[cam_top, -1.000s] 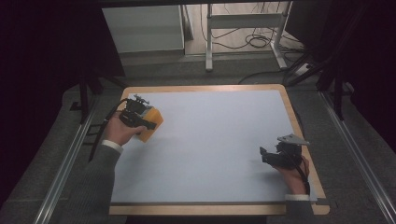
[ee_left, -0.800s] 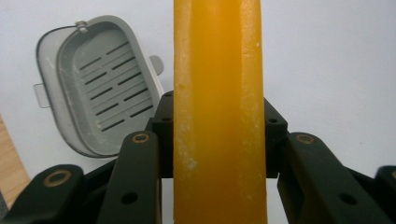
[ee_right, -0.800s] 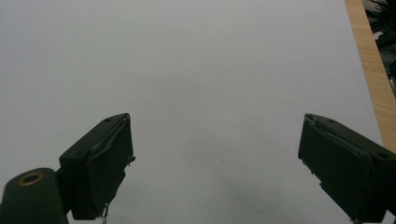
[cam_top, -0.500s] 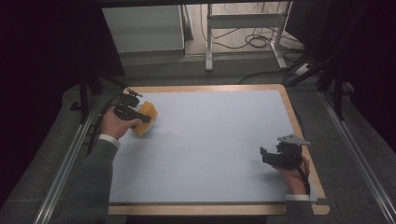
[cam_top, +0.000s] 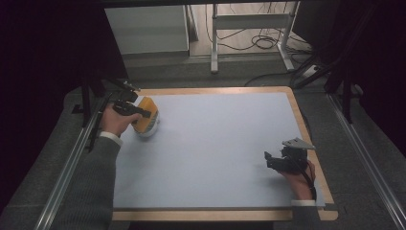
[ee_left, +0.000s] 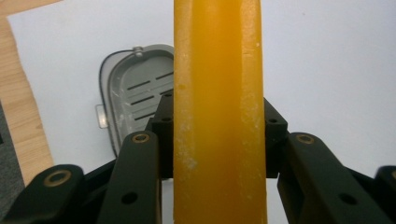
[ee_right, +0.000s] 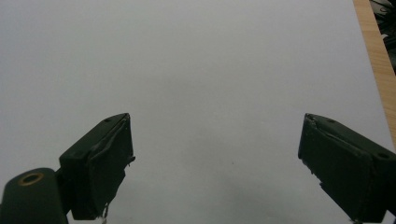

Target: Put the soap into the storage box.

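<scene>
Yellow block (cam_top: pixel 146 112), clamped in the left gripper (cam_top: pixel 139 112), has moved toward the table's (cam_top: pixel 215 143) far left corner, above a grey lid (ee_left: pixel 135 93); the right gripper (cam_top: pixel 275 160) stays released near the right edge.

This looks like a lab or test room set up for recording, not a home. A table (cam_top: pixel 306 127) with a wooden rim carries a plain pale sheet (cam_top: pixel 215 143), bare like a work mat. Metal rails (cam_top: pixel 72 163) run along both sides of it on grey floor. Dark drapes (cam_top: pixel 43 52) hang left and right and shut the spot off. Behind the table stands a white metal frame (cam_top: pixel 249 21), with loose cables (cam_top: pixel 265 43) lying on the floor under it, and a pale cabinet (cam_top: pixel 146 28) beside that.
</scene>
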Available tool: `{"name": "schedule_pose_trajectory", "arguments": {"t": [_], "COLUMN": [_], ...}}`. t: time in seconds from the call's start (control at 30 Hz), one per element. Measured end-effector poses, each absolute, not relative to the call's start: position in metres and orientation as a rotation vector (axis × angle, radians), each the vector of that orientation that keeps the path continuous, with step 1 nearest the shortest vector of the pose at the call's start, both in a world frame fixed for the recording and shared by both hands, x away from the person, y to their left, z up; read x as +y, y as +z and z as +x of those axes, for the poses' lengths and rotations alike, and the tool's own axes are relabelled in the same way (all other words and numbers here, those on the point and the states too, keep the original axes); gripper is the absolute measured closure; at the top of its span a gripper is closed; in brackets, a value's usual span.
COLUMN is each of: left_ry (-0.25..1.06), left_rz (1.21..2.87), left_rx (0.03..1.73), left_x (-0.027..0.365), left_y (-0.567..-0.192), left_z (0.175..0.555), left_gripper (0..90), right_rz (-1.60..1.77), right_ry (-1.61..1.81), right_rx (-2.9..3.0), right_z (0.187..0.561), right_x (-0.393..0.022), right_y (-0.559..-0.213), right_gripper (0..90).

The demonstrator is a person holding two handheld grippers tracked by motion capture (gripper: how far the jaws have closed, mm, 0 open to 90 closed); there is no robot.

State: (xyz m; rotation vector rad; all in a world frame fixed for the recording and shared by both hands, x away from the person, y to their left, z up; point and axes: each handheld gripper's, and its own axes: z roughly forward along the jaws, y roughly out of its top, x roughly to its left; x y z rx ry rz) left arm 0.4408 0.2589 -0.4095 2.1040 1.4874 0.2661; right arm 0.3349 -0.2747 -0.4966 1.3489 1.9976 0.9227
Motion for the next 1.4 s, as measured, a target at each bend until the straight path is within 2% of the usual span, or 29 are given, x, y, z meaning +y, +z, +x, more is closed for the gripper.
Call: {"name": "schedule_pose_trajectory", "arguments": {"t": [0.77, 1.03, 1.4], "left_ry": [0.234, 0.205, 0.217], "left_rz": [2.041, 2.034, 2.009], "left_rx": [1.638, 1.654, 1.670], "left_x": [0.269, 0.266, 0.270], "left_y": [-0.445, -0.461, -0.466], "left_z": [0.486, 0.491, 0.485], "left_gripper": [61.0, 61.0, 61.0], "right_rz": [1.348, 1.357, 1.351], "right_ry": [0.890, 0.879, 0.869], "right_rx": [1.999, 1.987, 1.986], "right_z": [0.337, 0.338, 0.338], "right_x": [-0.276, -0.280, -0.280], "right_y": [-0.500, -0.501, -0.501], "right_gripper": [10.2, 10.2, 10.2]}}
